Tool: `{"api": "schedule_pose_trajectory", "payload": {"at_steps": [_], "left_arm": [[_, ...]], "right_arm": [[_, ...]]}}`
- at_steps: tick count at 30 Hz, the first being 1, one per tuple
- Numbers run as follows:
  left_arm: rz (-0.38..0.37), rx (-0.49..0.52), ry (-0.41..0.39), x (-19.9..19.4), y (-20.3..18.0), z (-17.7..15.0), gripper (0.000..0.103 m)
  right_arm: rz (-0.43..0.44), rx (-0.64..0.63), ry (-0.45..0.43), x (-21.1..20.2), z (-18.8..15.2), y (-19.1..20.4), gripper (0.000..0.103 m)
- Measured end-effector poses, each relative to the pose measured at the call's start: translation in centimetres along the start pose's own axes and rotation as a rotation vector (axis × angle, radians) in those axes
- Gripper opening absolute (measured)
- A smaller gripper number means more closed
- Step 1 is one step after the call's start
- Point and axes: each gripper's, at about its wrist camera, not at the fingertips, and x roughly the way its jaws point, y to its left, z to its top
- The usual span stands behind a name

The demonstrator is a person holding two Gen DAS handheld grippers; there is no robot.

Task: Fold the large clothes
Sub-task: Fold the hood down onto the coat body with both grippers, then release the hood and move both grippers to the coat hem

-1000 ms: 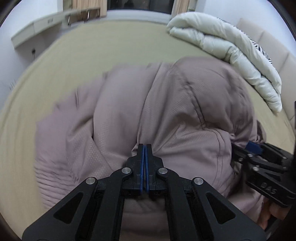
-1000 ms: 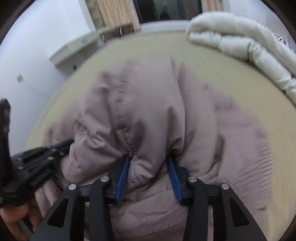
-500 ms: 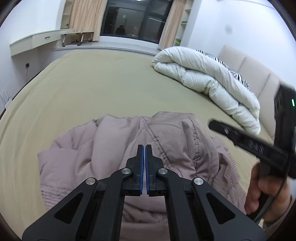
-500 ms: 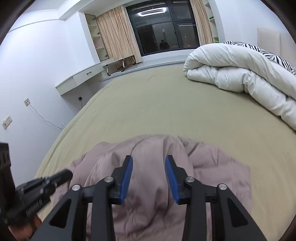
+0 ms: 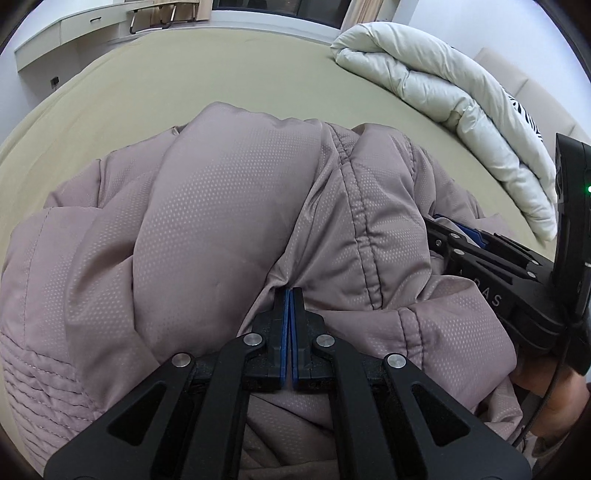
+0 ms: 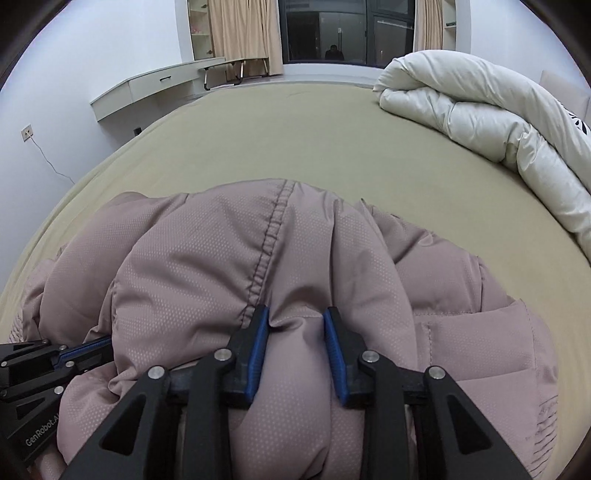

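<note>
A mauve padded jacket (image 5: pixel 236 221) lies bunched on the olive bed; it also fills the lower half of the right wrist view (image 6: pixel 295 258). My left gripper (image 5: pixel 288 295) is shut, its blue pads pinching a thin fold of the jacket. My right gripper (image 6: pixel 296 321) grips a thick puffed fold of the jacket between its blue pads, jaws held apart by the padding. The right gripper shows at the right of the left wrist view (image 5: pixel 458 236), the left gripper at the lower left of the right wrist view (image 6: pixel 74 350).
A rolled white duvet (image 6: pixel 480 110) lies on the bed's far right, also in the left wrist view (image 5: pixel 443 85). The olive bed sheet (image 6: pixel 277 140) stretches beyond the jacket. A white wall desk (image 6: pixel 147 88) and a dark window (image 6: pixel 347 33) stand behind.
Both grippers dropped back down to the jacket after being lifted over it half a second ago. The right gripper, open then, now squeezes a thick fold. The jacket is bunched higher.
</note>
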Motion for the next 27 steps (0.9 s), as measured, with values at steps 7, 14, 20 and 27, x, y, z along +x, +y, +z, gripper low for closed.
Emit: {"api": "schedule_pose_trajectory", "payload": {"at_steps": [7,14,20,27], "left_arm": [[-0.033,-0.087,-0.202,-6.6,1.6,-1.5,0.000],[-0.005,-0.076,-0.065,-4.4,2.8,-3.5,0.000],[0.024,-0.077,-0.234,-12.0,2.8,-4.5,0.000],[0.158,-0.195,-0.095,-9.0,8.1,-6.2,0.000]], "right_arm": [[0.107,0.081,-0.154,-9.3,0.0,-0.1,0.033],[0.060,-0.134,0.019,-4.5,-5.7,4.5,0.034],[0.079,-0.001,-0.196,-13.8,-4.3,2.5,0.034],[0.112,0.047,-0.184,-15.5,-7.3,1.4,0.034]]}}
